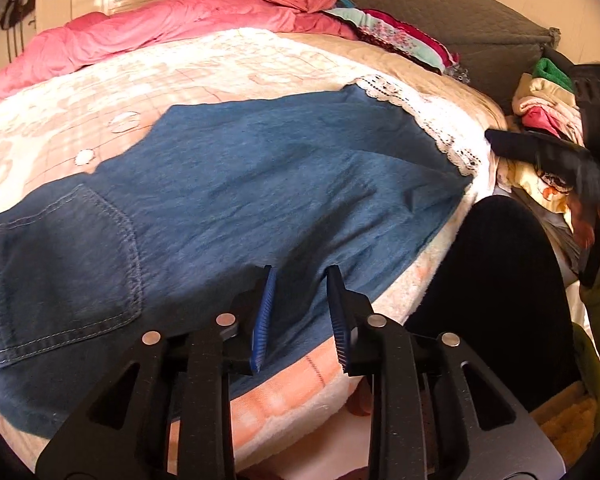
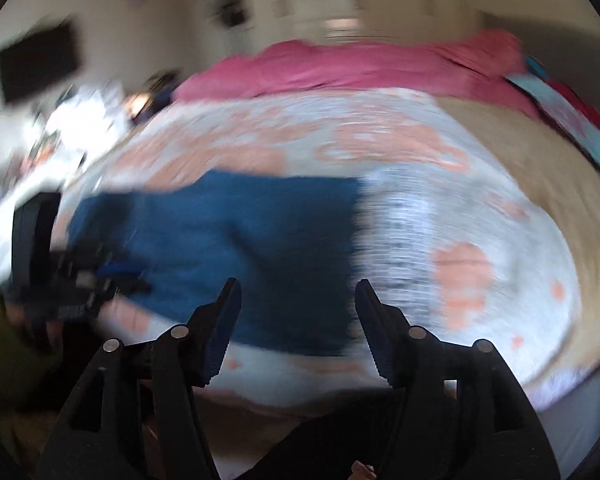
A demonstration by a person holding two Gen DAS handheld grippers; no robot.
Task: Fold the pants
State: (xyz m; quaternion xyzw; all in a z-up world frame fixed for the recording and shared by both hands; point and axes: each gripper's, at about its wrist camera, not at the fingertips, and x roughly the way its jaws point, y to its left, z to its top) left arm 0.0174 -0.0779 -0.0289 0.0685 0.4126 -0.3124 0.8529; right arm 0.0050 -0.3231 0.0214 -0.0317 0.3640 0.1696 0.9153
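Blue denim pants (image 1: 240, 184) lie spread flat on the bed, with a back pocket (image 1: 68, 264) facing up at the left. My left gripper (image 1: 301, 270) hovers over their near edge. Its blue pads stand a little apart, and nothing is pinched between them. The right wrist view is heavily blurred. There the pants (image 2: 240, 240) appear as a folded blue block, and my right gripper (image 2: 298, 282) is open and empty above their near right part. The left gripper (image 2: 112, 272) shows as a dark smear at the pants' left end.
The bed has a white and peach blanket (image 1: 100, 92) with a lace edge. A pink duvet (image 1: 160, 28) is bunched along the far side. A pile of clothes (image 1: 548, 100) sits at the right by the grey headboard (image 1: 440, 4). A person's dark-clad leg (image 1: 500, 272) stands beside the bed edge.
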